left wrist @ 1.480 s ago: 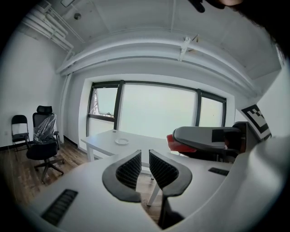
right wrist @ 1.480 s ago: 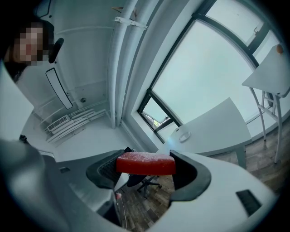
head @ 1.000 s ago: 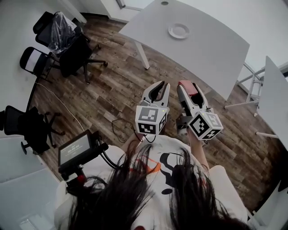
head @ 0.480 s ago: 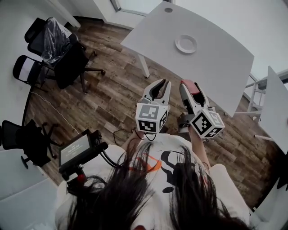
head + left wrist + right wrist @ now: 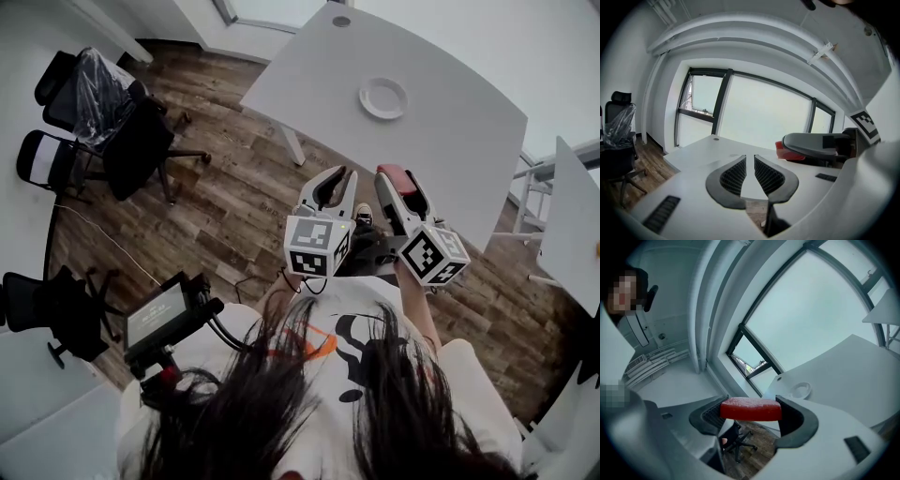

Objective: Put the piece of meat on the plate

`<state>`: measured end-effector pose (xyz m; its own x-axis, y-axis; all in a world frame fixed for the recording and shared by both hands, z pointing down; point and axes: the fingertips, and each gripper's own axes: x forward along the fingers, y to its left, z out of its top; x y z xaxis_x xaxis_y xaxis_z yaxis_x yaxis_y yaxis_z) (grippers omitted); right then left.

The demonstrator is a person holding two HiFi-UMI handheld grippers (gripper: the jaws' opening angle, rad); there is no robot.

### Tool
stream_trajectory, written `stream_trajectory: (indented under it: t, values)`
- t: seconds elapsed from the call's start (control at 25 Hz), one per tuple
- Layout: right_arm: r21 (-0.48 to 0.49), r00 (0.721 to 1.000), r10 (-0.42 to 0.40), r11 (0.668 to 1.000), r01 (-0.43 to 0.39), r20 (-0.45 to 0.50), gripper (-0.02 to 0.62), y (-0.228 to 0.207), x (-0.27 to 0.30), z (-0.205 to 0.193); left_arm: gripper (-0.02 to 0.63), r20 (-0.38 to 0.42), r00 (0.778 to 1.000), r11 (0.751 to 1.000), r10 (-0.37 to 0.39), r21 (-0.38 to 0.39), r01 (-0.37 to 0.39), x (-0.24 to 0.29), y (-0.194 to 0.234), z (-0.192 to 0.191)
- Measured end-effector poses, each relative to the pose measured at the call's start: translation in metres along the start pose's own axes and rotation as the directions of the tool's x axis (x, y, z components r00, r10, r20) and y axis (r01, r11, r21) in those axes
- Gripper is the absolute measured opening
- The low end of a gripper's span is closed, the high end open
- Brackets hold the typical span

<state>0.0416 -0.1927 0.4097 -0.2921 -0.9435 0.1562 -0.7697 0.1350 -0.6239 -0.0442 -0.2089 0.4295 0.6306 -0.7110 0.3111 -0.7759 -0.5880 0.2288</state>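
Head view: a red piece of meat is gripped at the tips of the right gripper, which is held in the air over the wooden floor, short of the near edge of the white tabletop. The white plate lies bare around the middle of the tabletop, set back from that near edge and well apart from the meat. The left gripper is carried just beside the right one.

Left gripper view: the left gripper is seen with its jaws drawn almost together on nothing; only a narrow slit is left between them.

Right gripper view: the piece of meat is spanned crosswise between the jaws of the right gripper and clamped at both ends. The plate is seen small beyond it on the tabletop.

The carry appears to be the step in hand. For a clean placement, the meat is best kept level and firmly pinched until it is brought over the near edge and centred above the plate, then lowered close to the plate's well before the jaws are released. The left gripper is best kept out of the path.
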Motion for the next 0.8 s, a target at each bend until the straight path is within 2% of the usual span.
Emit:
stream_trajectory:
  t: [0.28,0.56,0.8]
  values:
    - [0.005,0.999,0.014,1.000,-0.014,-0.029,0.324,-0.024,0.069,0.022,0.058,-0.002,0.998,0.998,0.055,-0.043,-0.055,0.050,0.048,0.017]
    - [-0.009,0.998,0.019,1.000,-0.020,-0.056,0.324,-0.046,0.103,0.044,0.058,-0.008,0.997,0.991,0.081,-0.106,-0.082,0.086,0.061,0.027]
    - [-0.039,0.994,-0.002,0.999,-0.003,-0.109,0.325,-0.082,0.142,0.049,0.058,-0.053,0.997,0.993,0.060,-0.103,-0.065,0.134,0.063,0.027]
